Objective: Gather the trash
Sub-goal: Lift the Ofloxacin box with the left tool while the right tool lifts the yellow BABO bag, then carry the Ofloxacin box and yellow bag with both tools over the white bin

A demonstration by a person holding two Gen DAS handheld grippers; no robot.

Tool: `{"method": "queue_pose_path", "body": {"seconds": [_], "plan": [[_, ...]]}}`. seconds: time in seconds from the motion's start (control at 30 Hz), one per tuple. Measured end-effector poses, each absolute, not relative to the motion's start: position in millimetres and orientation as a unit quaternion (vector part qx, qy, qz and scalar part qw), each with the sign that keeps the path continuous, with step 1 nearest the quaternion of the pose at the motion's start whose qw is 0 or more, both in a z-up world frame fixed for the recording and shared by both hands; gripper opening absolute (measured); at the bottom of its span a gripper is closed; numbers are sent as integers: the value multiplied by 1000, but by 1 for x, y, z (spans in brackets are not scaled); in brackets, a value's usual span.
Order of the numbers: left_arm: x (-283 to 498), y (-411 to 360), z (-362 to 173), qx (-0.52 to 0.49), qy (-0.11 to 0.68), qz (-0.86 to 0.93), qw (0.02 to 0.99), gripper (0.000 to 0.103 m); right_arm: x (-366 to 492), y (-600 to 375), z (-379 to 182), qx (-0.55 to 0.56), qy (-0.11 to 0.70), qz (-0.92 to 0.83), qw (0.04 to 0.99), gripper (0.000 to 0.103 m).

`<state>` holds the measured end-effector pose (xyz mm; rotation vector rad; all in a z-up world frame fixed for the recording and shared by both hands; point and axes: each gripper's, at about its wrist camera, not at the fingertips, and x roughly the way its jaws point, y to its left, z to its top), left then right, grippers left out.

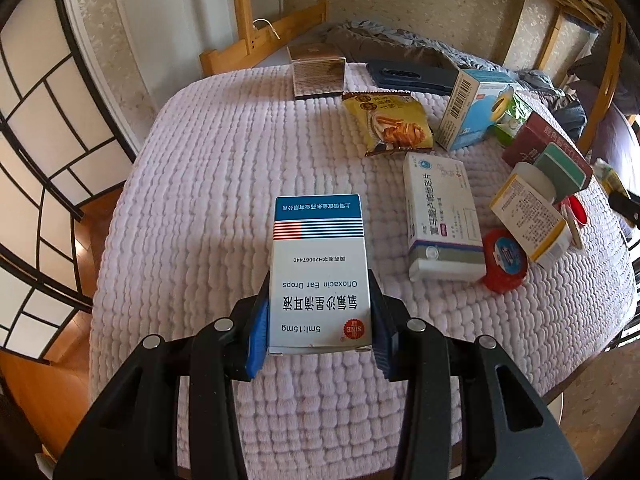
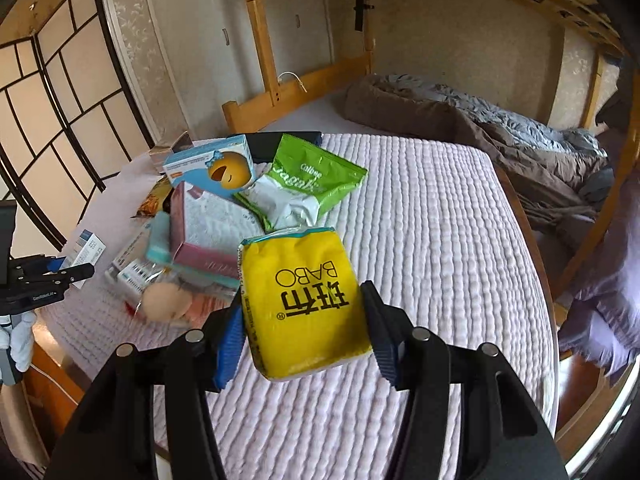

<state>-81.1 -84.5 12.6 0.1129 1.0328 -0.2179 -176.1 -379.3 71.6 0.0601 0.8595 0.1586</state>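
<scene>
My left gripper is shut on a white and blue ear drops box, held above the white quilted table cover. My right gripper is shut on a yellow BABO tissue pack, held above the same cover. Loose trash lies on the cover: a yellow snack wrapper, a white medicine box, a red lid, a green snack bag and a blue carton with an orange face. The left gripper also shows at the right wrist view's left edge.
A brown box and a dark case lie at the cover's far edge. A pink box and several small cartons crowd the pile. A wooden bunk bed frame with a rumpled duvet stands behind. Paned screens stand left.
</scene>
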Motion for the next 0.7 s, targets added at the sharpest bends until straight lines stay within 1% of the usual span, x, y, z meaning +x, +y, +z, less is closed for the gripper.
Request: {"method": "queue_pose_path", "body": {"seconds": [0.7], "plan": [[-138,-92,28,56,481,-135,864,44,-252,-347,67,70,437,97,891,54]]}}
